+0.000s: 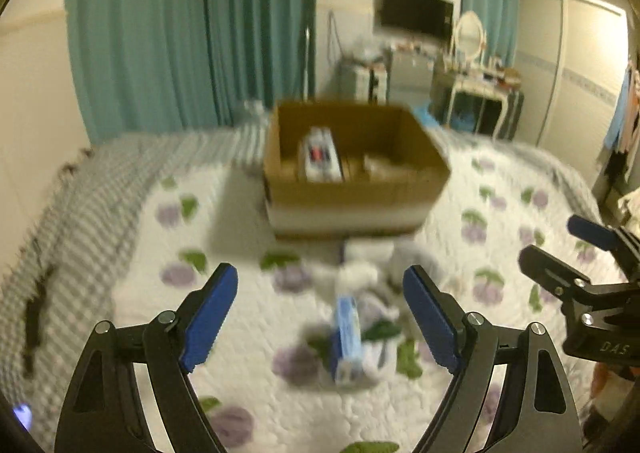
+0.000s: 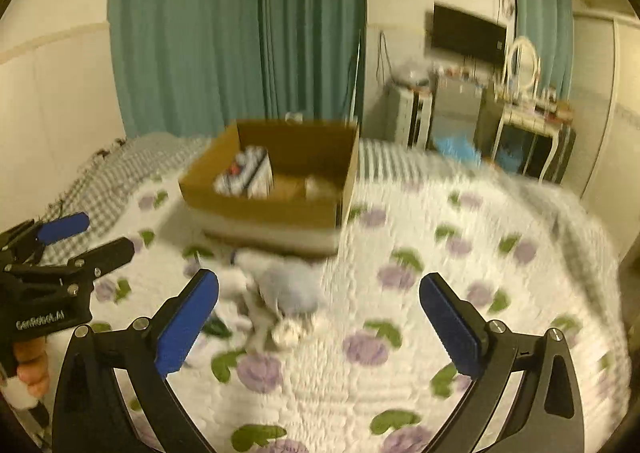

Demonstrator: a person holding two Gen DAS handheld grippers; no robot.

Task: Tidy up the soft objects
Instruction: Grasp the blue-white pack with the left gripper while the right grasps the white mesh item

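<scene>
A brown cardboard box (image 1: 352,197) stands on the bed and holds a white pack (image 1: 322,157) and a pale bundle. It also shows in the right wrist view (image 2: 276,209). In front of it lies a blurred pile of soft white and grey items (image 1: 376,285), with a blue-and-white pack (image 1: 347,337) nearest me. My left gripper (image 1: 320,317) is open and empty above that pack. My right gripper (image 2: 318,317) is open and empty, over the grey and white pile (image 2: 280,293). Each gripper shows at the edge of the other's view: the right gripper (image 1: 560,249) and the left gripper (image 2: 84,237).
The bed has a white quilt with purple and green prints (image 2: 420,293) and a grey checked blanket (image 1: 80,213) on the left. Teal curtains (image 1: 180,33) hang behind. A dresser with an oval mirror (image 1: 468,33) and a wall television (image 1: 416,11) stand at the back right.
</scene>
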